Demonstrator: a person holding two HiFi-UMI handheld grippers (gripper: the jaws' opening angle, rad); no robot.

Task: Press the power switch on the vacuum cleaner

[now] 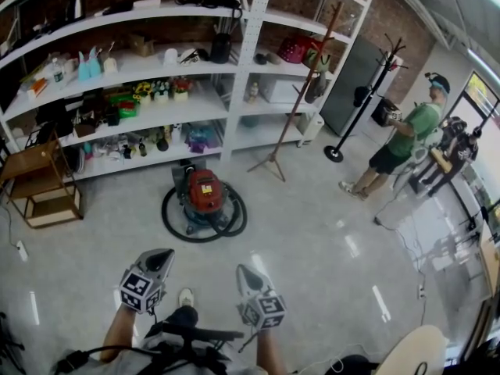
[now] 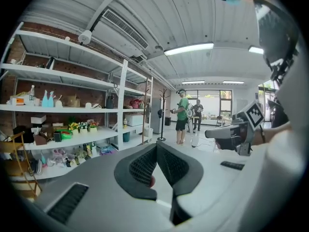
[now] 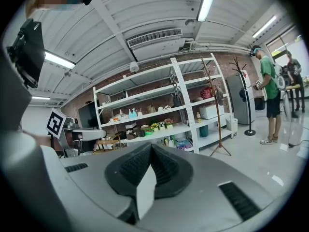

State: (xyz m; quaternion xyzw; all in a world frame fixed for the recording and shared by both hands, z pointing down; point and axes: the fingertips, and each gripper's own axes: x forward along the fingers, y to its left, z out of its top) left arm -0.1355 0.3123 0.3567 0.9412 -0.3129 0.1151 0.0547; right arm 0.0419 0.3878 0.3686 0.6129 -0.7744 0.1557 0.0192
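The vacuum cleaner (image 1: 205, 197), red on top with a grey body, stands on the floor in front of the shelves, its black hose (image 1: 173, 225) coiled round it. Its power switch is too small to make out. Both grippers are held low near my body, well short of the vacuum. My left gripper (image 1: 162, 256) and right gripper (image 1: 245, 272) point toward it. In the left gripper view the left gripper (image 2: 157, 147) has its jaws met at the tip, empty. The right gripper (image 3: 151, 147) is likewise shut on nothing. The vacuum is hidden in both gripper views.
White shelving (image 1: 234, 92) full of small items lines the brick wall behind the vacuum. A wooden chair (image 1: 39, 186) stands at left, a wooden tripod (image 1: 293, 108) and a black coat stand (image 1: 363, 92) at right. A person in a green shirt (image 1: 402, 135) stands at far right.
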